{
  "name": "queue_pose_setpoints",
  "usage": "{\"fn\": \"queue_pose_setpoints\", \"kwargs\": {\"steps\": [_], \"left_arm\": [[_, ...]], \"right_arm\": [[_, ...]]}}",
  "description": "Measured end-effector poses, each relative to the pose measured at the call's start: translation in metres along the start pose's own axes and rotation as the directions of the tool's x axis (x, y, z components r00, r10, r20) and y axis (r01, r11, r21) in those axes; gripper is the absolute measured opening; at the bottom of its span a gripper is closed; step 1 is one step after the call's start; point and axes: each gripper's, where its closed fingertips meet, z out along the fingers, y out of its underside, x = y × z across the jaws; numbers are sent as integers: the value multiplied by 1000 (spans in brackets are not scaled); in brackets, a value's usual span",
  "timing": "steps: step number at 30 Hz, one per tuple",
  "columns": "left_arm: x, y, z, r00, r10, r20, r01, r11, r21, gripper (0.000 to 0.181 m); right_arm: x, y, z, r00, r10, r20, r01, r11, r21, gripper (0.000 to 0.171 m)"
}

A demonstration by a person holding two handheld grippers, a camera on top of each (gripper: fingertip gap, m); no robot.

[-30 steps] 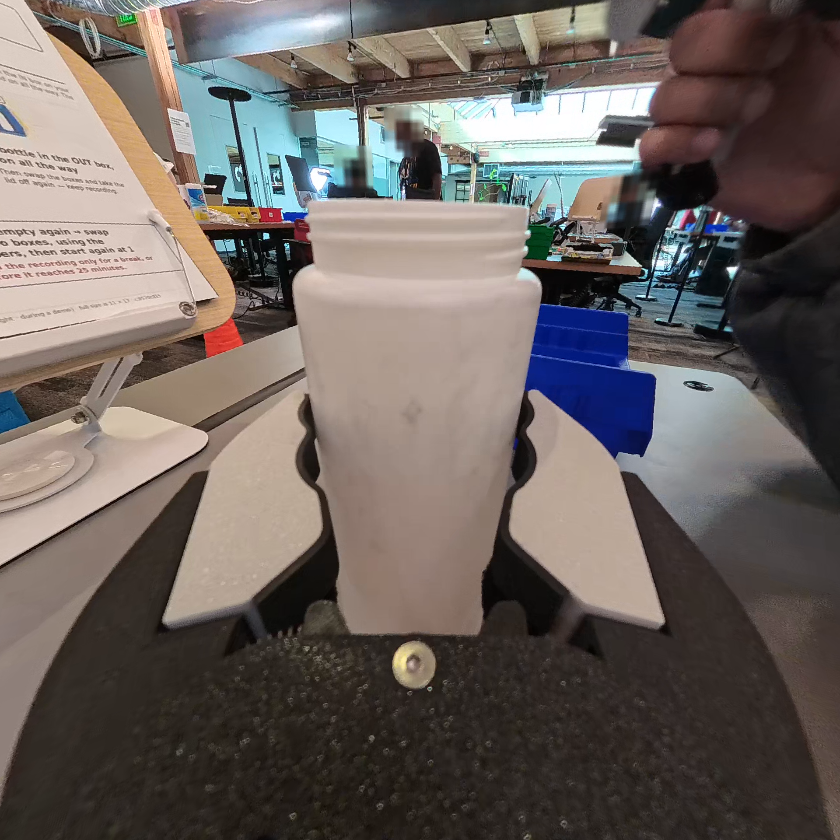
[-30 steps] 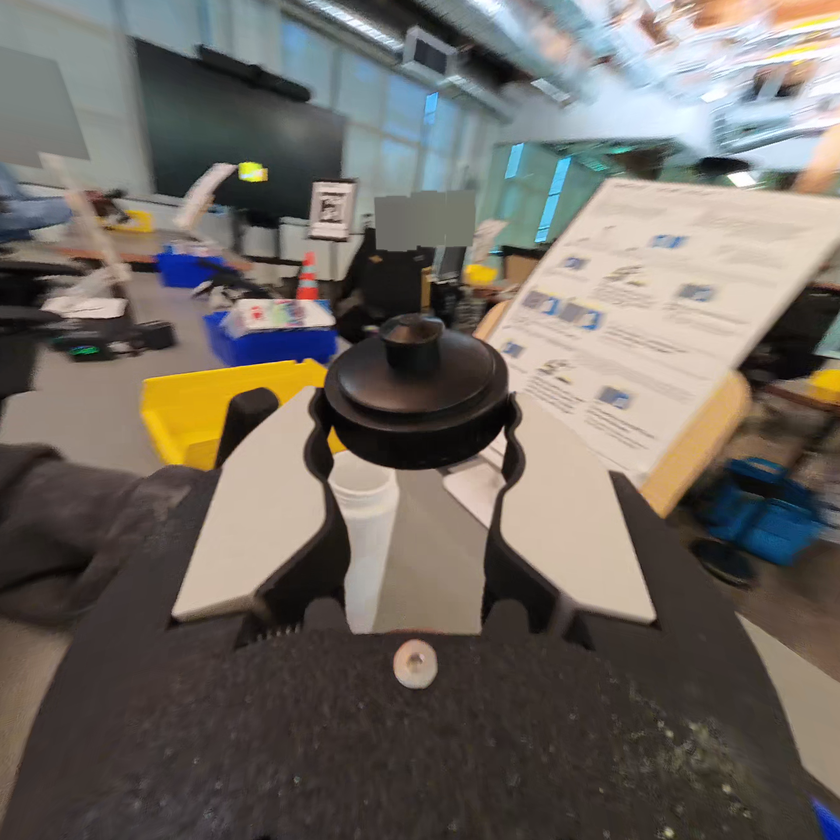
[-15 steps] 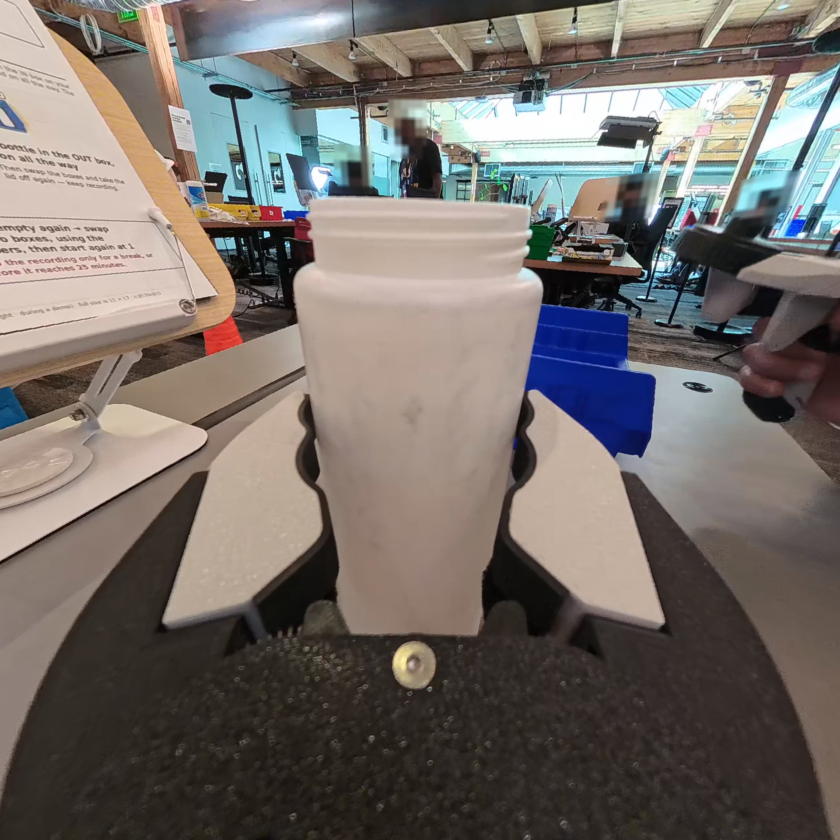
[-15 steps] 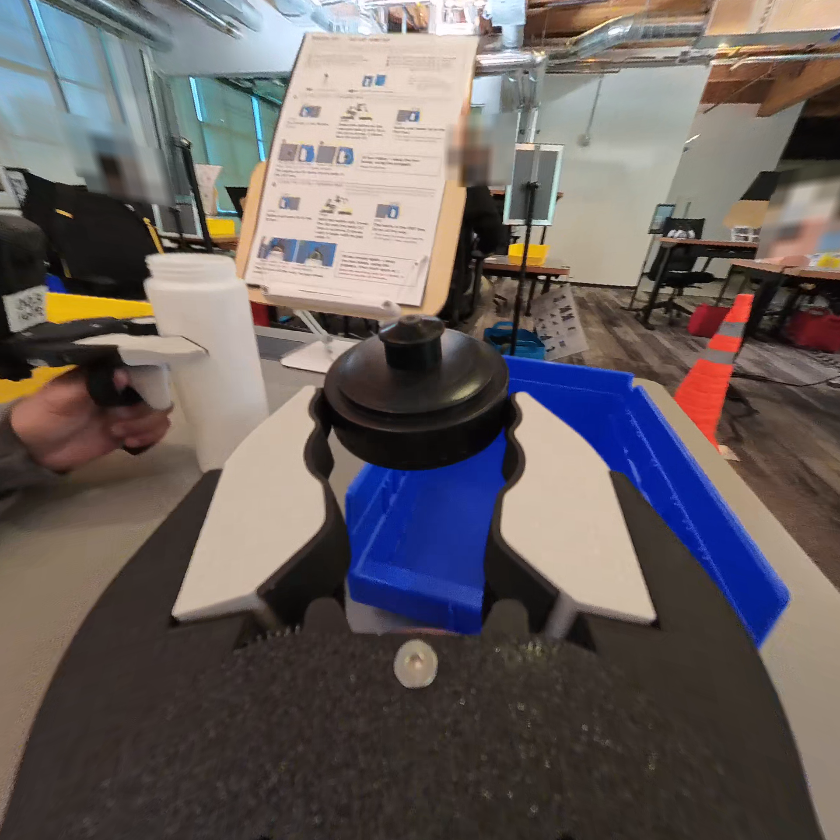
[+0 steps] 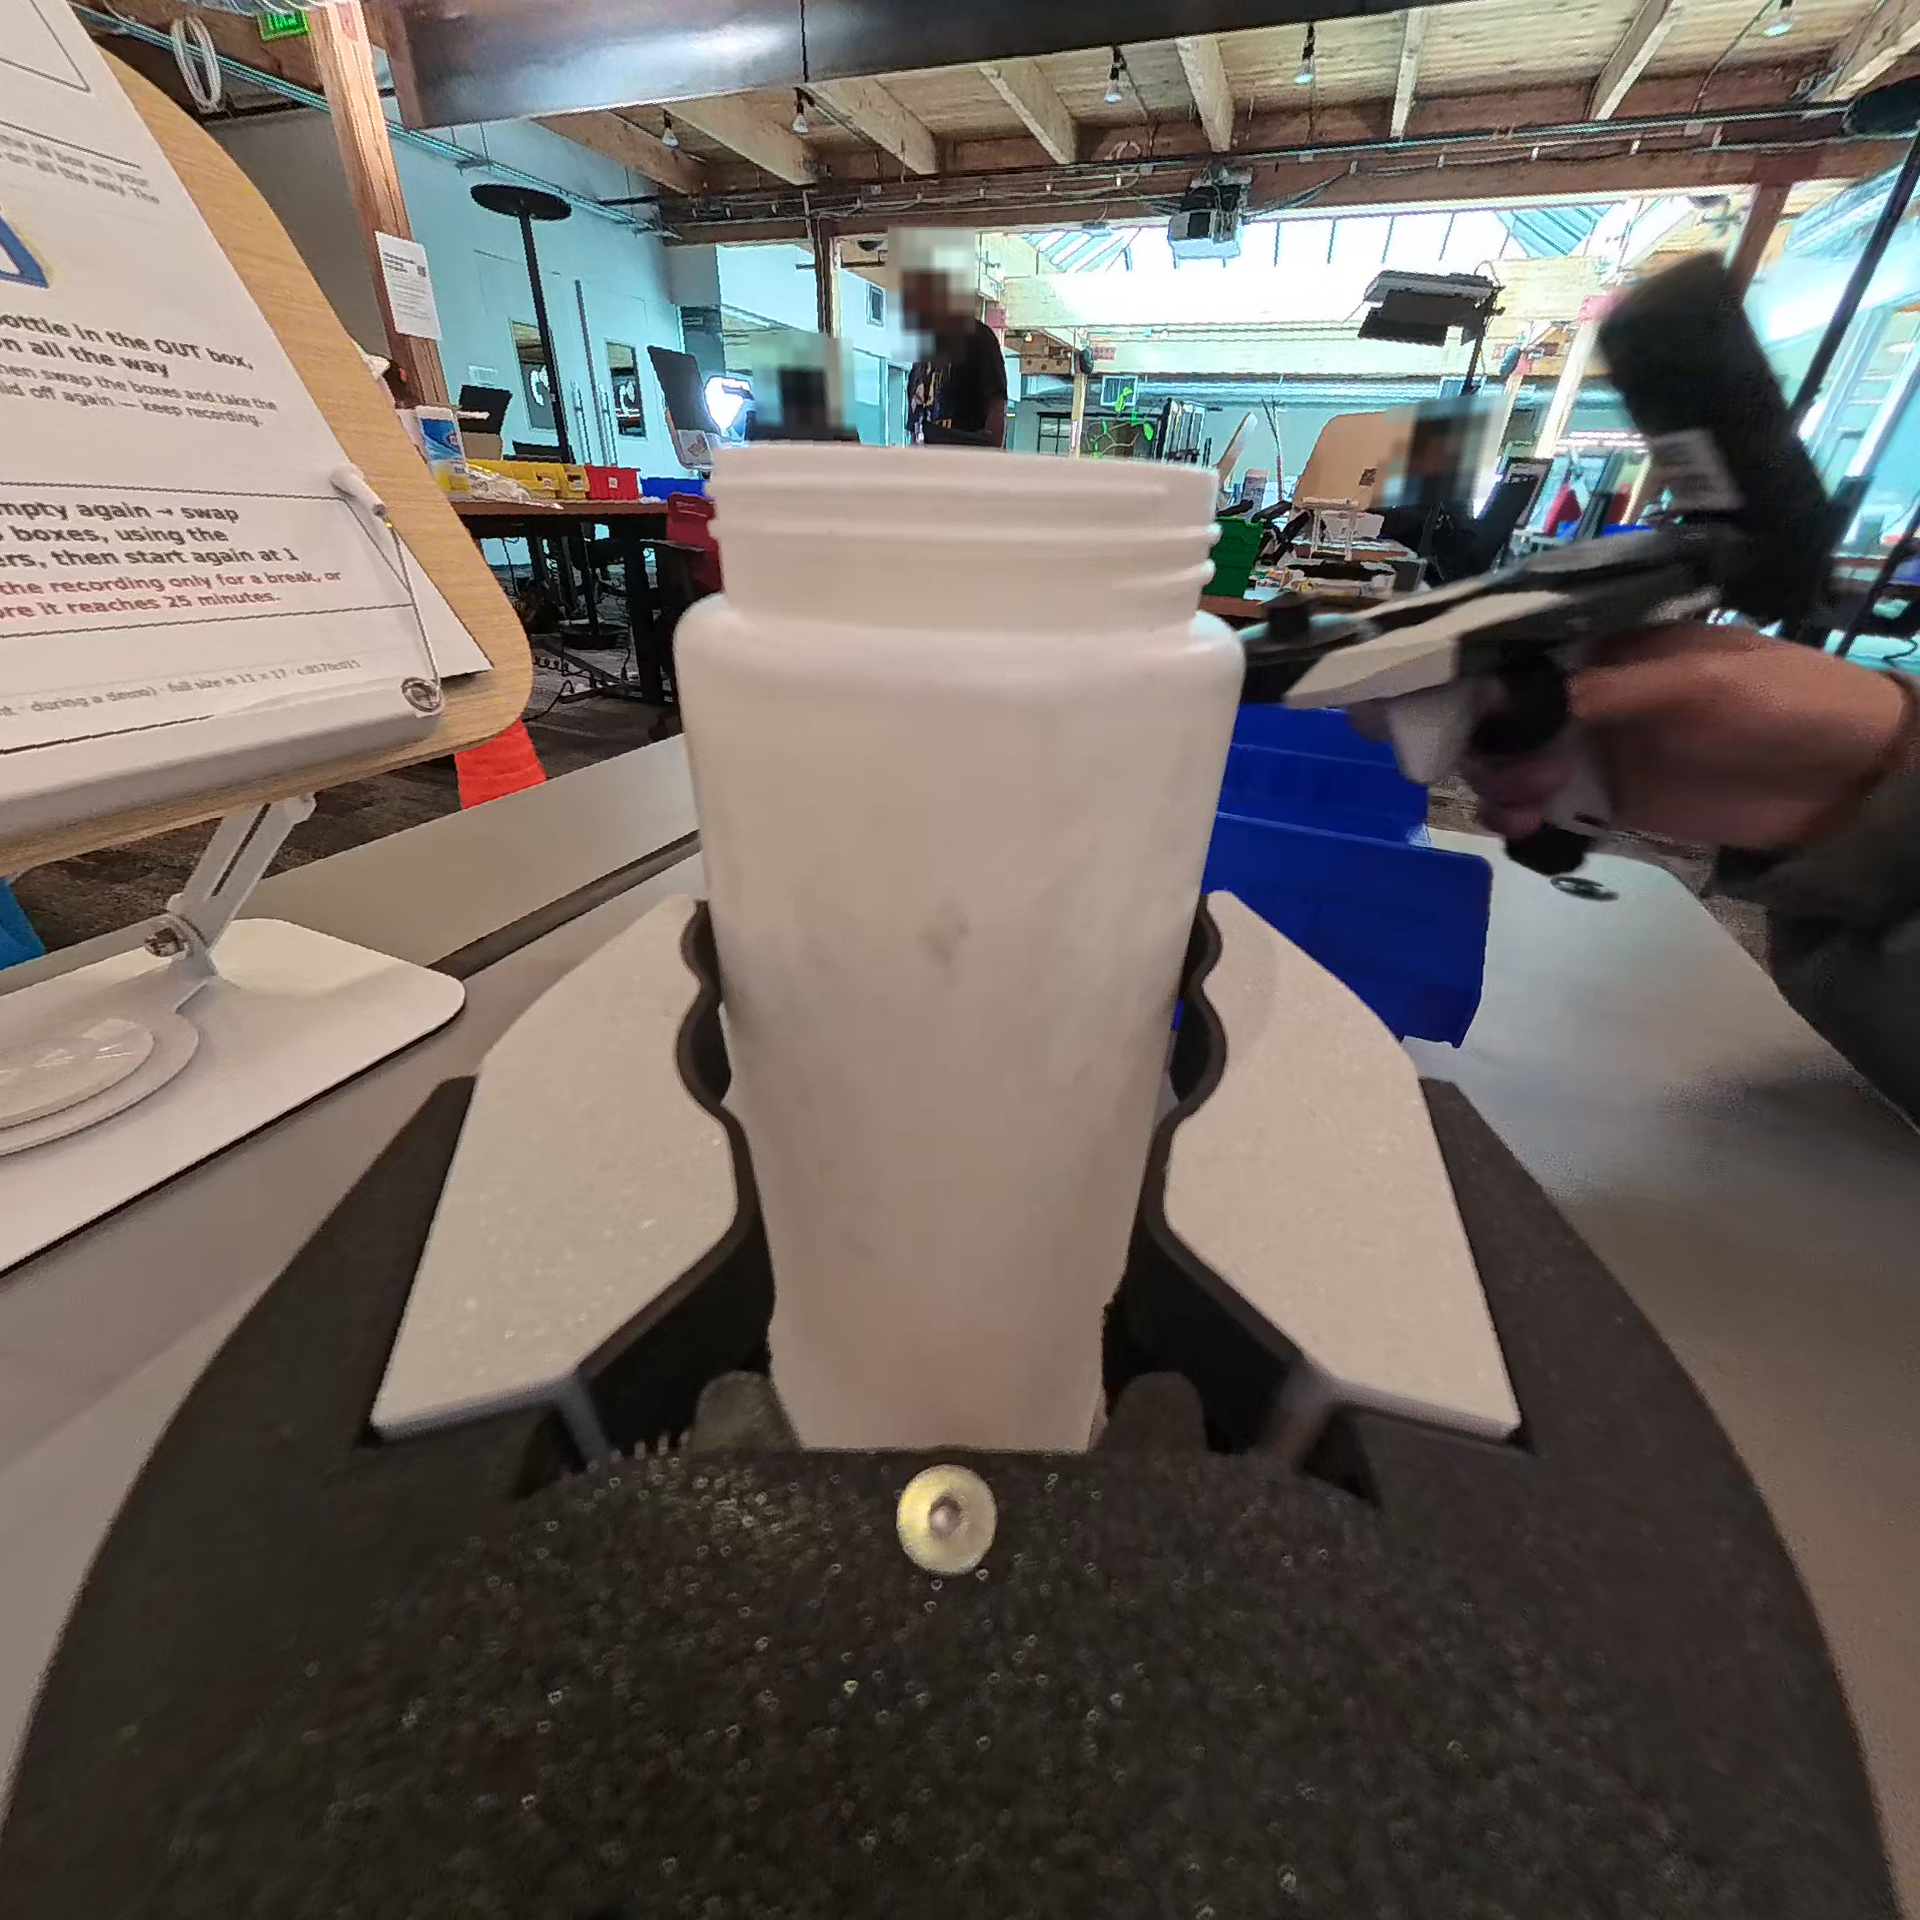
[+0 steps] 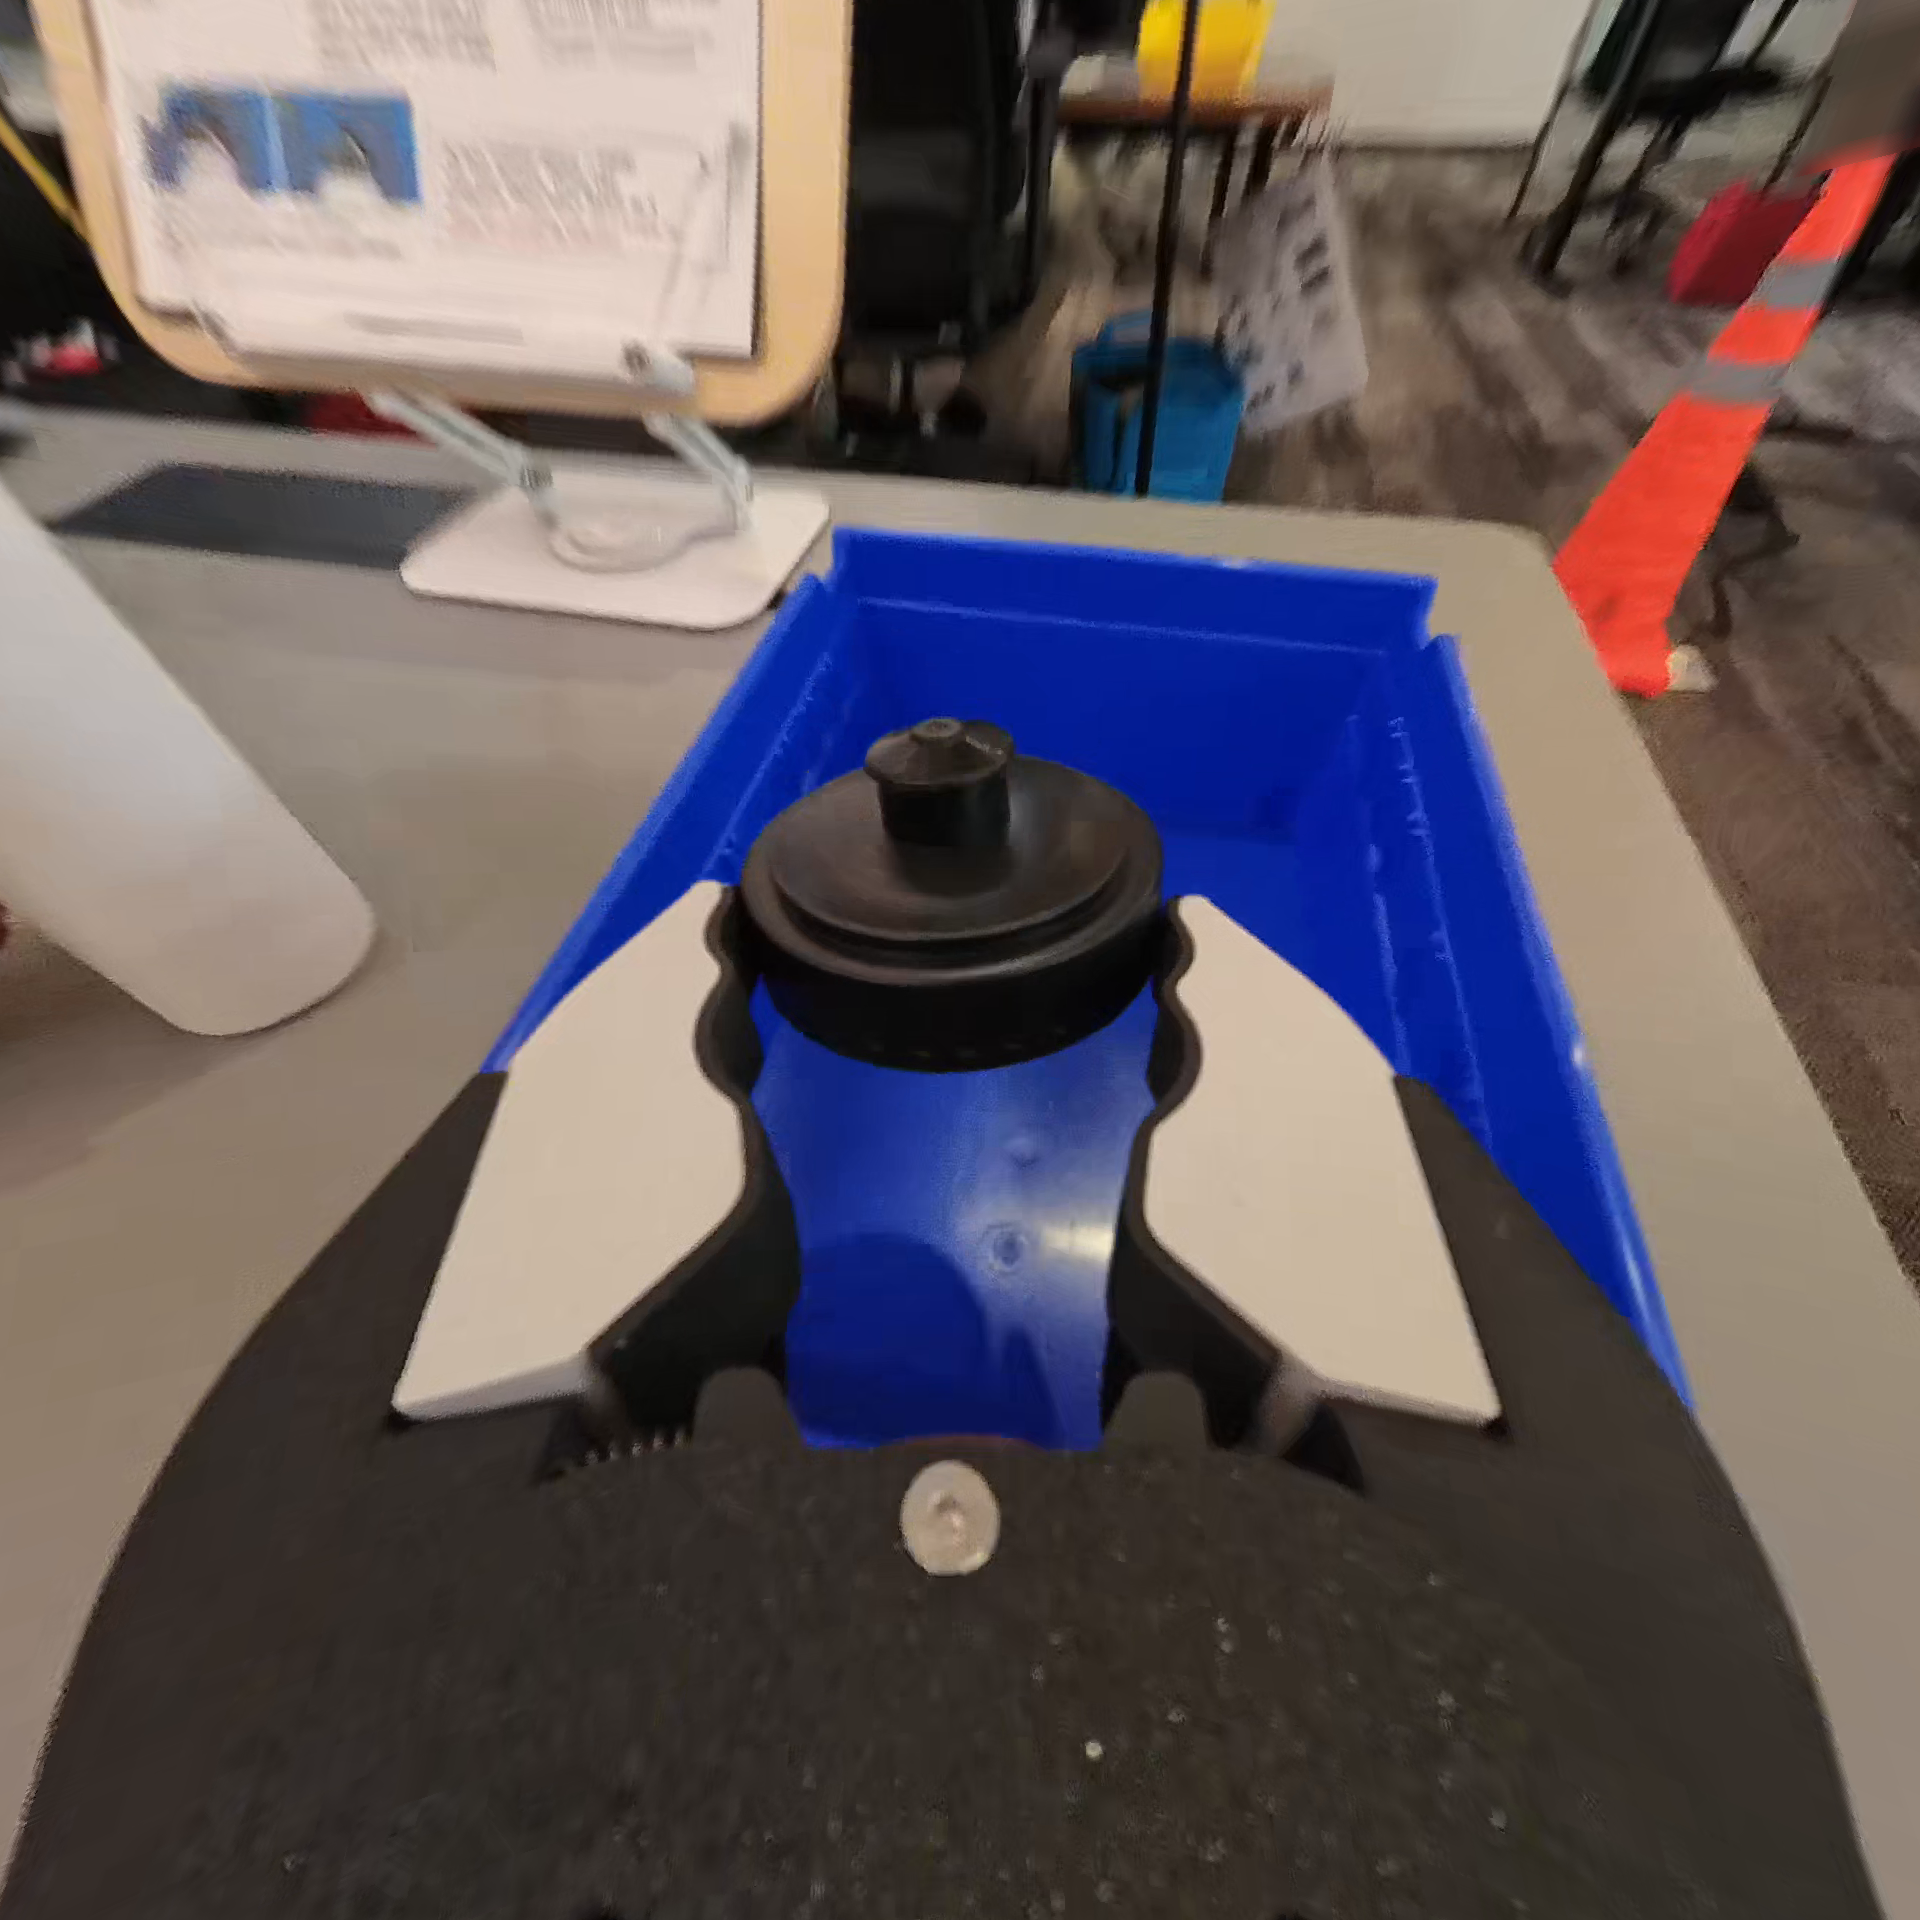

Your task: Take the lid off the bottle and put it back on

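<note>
My left gripper (image 5: 951, 935) is shut on an upright white bottle (image 5: 951, 831) whose threaded mouth is open, with no lid on it. My right gripper (image 6: 951, 935) is shut on the black lid (image 6: 951, 914), a round cap with a spout on top, and holds it over the inside of a blue bin (image 6: 1132, 675). The right gripper also shows in the left wrist view (image 5: 1475, 634), to the right of the bottle's neck, held by a hand. The bottle's lower part shows at the left edge of the right wrist view (image 6: 156, 831).
The blue bin (image 5: 1340, 883) stands on the grey table (image 5: 1662, 1195) behind and right of the bottle. An instruction board on a white stand (image 5: 208, 520) is at the left; it also shows in the right wrist view (image 6: 457, 187). An orange cone (image 6: 1714, 416) stands beyond the table.
The right gripper with the lid has tilted downward and now looks into the blue bin. In the left wrist view it has come closer to the bottle's neck. The left gripper and bottle have not moved.
</note>
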Motion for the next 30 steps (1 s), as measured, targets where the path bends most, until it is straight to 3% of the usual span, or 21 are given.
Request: {"fn": "queue_pose_setpoints", "kwargs": {"steps": [3,7,11,13,30], "left_arm": [[0,0,0,1000,-1,0,1,1000,0,84],[0,0,0,1000,-2,-1,2,1000,-1,84],[0,0,-1,1000,-4,-3,4,1000,-2,84],[0,0,-1,1000,-4,-3,4,1000,-2,84],[0,1,0,1000,7,13,-7,1000,-14,84]], "right_arm": [[13,8,47,999,12,32,-4,971,-239,74],[16,20,115,997,-22,78,52,914,-403,74],[16,49,162,993,-72,92,109,851,-514,74],[12,50,174,993,-67,96,105,871,-480,75],[8,62,152,989,118,85,-56,848,-527,75]]}}
